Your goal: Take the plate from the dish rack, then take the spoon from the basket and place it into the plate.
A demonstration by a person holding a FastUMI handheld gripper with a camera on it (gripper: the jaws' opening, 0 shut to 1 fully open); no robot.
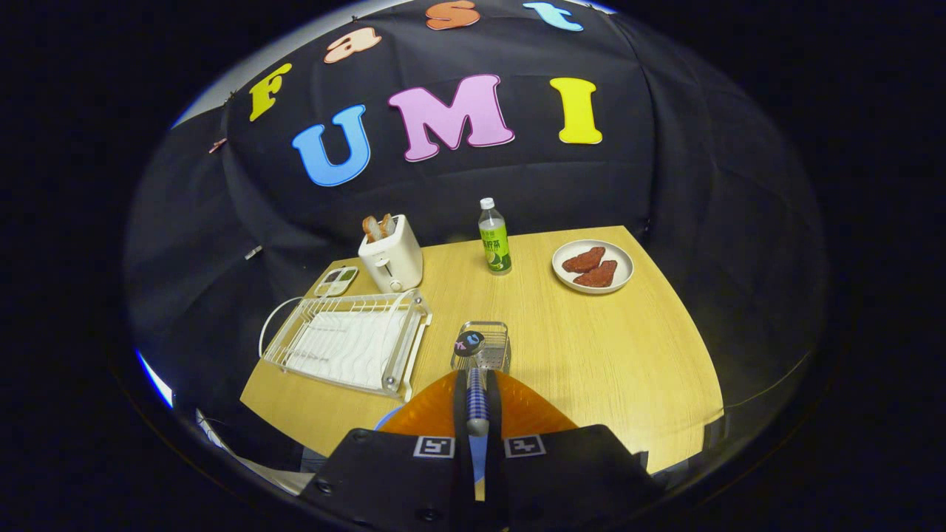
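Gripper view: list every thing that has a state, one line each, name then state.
hand-held gripper: shut on the spoon's striped handle
spoon: held between the fingers, above the orange plate
orange plate: out of the rack, flat on the table under the fingers
dish rack: holds no dishes
basket: upright, just beyond the plate
toaster: two slices sticking up
bottle: upright, capped
white plate: holds two reddish pieces

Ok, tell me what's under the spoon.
The spoon, clamped between the gripper fingers, sits over the orange plate. Fingers and spoon hide the plate's middle, so whether they touch cannot be told.
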